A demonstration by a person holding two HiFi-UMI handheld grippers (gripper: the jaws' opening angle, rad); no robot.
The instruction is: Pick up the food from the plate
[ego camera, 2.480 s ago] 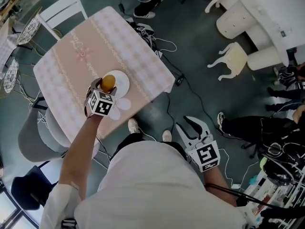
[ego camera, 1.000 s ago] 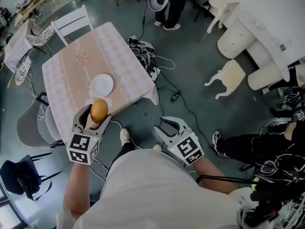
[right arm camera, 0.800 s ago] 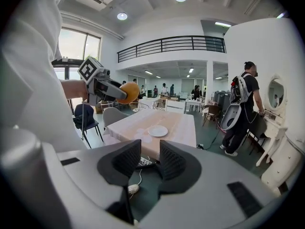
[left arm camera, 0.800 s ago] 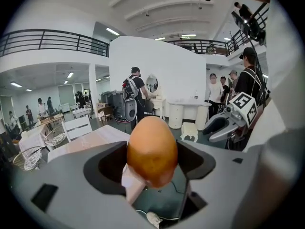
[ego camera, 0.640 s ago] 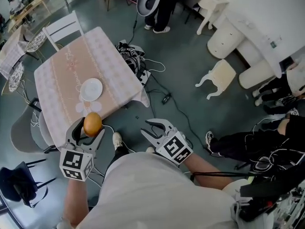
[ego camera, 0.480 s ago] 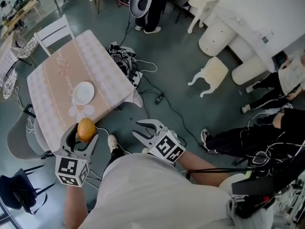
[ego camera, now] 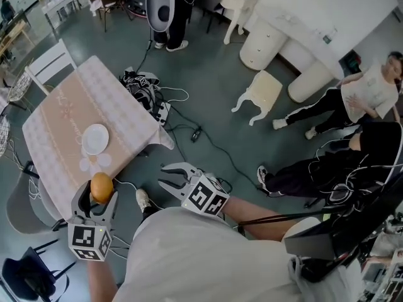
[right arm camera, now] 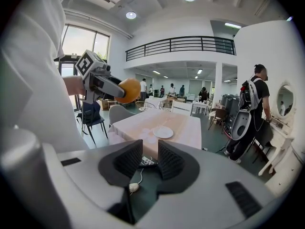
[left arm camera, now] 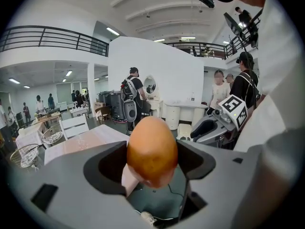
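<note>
Off the table's near edge: the food [ego camera: 101, 187], a smooth orange-brown, egg-shaped piece, is held in the air over the grey floor, clear of the table [ego camera: 56, 115] and apart from the plate [ego camera: 95, 138].
Left gripper [ego camera: 96, 192]: its two jaws are closed on the food, one pressed against each side. In the left gripper view the food [left arm camera: 151, 151] is seen upright between them, its top raised above the jaw tips.
Right gripper [ego camera: 162, 175]: its jaws are closing. A narrow gap is left between the ribbed pads [right arm camera: 128, 159] and nothing is held. Only floor and a cable are seen through the gap.
Plate: a round white dish, set on the pink patterned cloth towards the table's near end.
Table: it is covered by the cloth. A white slatted chair [ego camera: 50, 58] is placed at its far end and a grey chair [ego camera: 19, 209] at its near side.
Floor: a tangle of cables [ego camera: 148, 90] is spread just beside the table, and a small white chair [ego camera: 258, 93] is seen well apart from it.
Right gripper view: the left gripper and the food [right arm camera: 128, 90] are shown at upper left, above the table and the plate [right arm camera: 163, 132].
</note>
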